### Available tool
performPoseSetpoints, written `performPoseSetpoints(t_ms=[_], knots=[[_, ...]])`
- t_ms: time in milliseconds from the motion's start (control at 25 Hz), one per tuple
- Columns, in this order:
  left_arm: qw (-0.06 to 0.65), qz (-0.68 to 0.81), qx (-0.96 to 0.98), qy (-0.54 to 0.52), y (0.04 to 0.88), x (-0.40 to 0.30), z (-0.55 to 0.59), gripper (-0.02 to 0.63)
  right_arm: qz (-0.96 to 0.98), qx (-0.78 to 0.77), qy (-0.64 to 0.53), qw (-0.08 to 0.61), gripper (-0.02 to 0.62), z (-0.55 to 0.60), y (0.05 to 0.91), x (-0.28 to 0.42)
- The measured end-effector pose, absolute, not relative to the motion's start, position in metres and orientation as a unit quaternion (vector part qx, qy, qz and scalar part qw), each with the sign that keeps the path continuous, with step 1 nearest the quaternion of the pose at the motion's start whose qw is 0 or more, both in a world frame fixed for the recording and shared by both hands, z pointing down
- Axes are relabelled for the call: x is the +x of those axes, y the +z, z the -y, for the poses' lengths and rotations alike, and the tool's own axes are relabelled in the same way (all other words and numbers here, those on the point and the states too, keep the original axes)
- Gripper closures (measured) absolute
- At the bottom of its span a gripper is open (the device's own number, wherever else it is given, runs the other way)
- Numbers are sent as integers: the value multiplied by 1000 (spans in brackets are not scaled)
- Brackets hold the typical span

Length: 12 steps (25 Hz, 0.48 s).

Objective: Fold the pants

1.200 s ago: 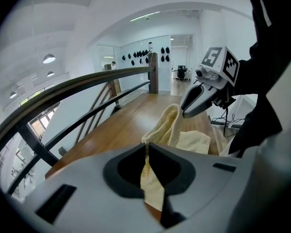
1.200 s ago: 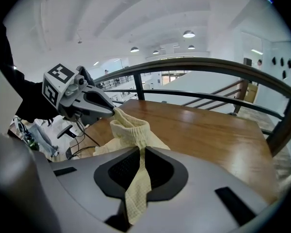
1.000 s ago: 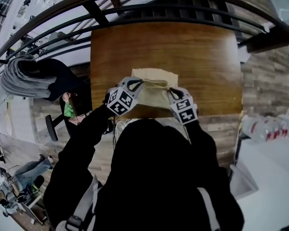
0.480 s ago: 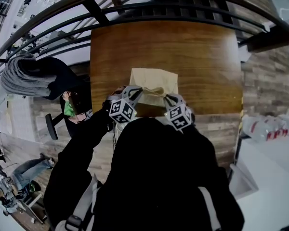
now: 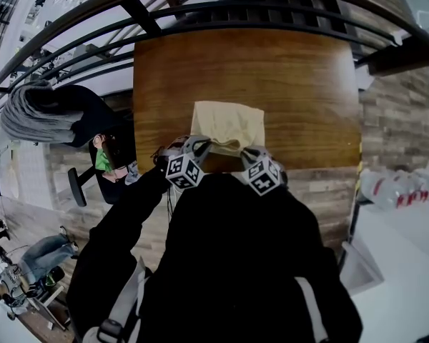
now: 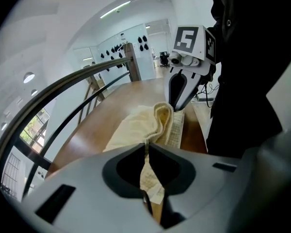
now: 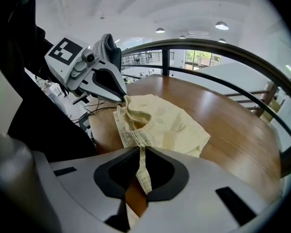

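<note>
Pale yellow pants (image 5: 227,125) lie folded on the round wooden table (image 5: 300,84), close to its near edge. My left gripper (image 5: 202,146) is shut on the near left corner of the cloth, and my right gripper (image 5: 248,151) is shut on the near right corner. In the left gripper view the pants (image 6: 136,126) run from the pinching left gripper (image 6: 146,152) out across the table, with the right gripper (image 6: 176,104) holding the ribbed waistband beyond. In the right gripper view the pants (image 7: 167,124) hang from the right gripper (image 7: 140,155), and the left gripper (image 7: 121,97) grips the bunched edge.
A dark curved railing (image 5: 200,16) rings the far side of the table. A pile of grey and dark clothes (image 5: 46,113) rests at the left beyond the table. The black sleeves and body of the person (image 5: 229,263) cover the table's near edge.
Both grippers have come down and back toward the near edge of the table with the cloth edge. The raised flap has sunk lower over the layer beneath.
</note>
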State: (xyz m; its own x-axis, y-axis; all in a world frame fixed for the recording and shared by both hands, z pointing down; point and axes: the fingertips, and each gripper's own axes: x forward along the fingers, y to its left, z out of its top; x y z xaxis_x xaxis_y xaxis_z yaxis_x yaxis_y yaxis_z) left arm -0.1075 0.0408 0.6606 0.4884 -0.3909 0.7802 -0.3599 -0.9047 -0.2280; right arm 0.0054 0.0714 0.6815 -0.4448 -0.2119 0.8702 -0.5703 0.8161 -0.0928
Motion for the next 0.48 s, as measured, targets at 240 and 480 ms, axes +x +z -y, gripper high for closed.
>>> performPoseSetpoints(t_ms=[240, 480], knots=[[4, -212, -854, -474, 676, -103, -53, 581, 821, 222, 197, 487, 558, -85, 693, 8], [-19, -194, -852, -486, 687, -102, -69, 567, 821, 212, 213, 485, 558, -96, 697, 9]])
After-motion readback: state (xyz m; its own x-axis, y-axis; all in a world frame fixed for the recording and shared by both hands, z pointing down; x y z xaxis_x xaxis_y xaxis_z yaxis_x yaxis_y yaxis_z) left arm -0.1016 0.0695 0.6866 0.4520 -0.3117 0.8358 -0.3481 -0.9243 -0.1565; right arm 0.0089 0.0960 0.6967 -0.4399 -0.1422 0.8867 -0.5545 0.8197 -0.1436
